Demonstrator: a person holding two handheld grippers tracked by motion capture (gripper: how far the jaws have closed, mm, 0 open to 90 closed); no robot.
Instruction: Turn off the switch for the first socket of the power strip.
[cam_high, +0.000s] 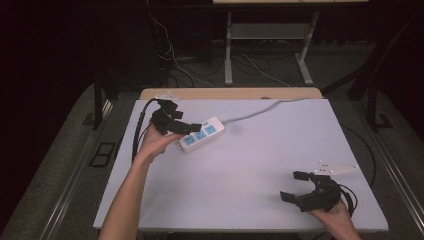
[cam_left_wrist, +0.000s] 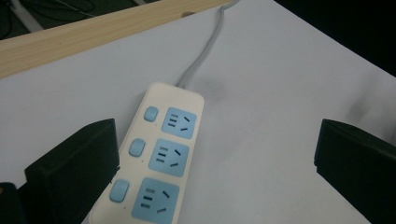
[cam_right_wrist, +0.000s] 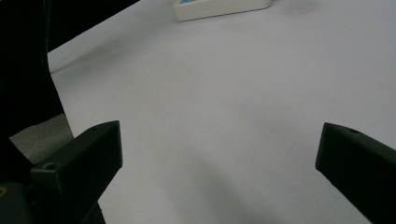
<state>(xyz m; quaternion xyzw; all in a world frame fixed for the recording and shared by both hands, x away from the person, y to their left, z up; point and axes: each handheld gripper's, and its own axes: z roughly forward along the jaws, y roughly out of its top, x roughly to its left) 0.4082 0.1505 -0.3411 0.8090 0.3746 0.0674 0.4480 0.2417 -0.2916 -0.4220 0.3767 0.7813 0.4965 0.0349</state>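
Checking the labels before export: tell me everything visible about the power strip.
The power strip is a white, plastic-looking bar with rounded corners, three blue sockets in a row, each beside a small blue button; nothing is plugged in. It lies flat and angled on the table's far left part. Its grey cord runs to the far edge. The open left gripper hovers over its near end; contact is unclear.

We see a smooth, slightly glossy white plastic strip (cam_left_wrist: 161, 154) with pale blue plastic sockets on a matt white table (cam_high: 260, 165) edged in light wood, and matt black plastic jaws.
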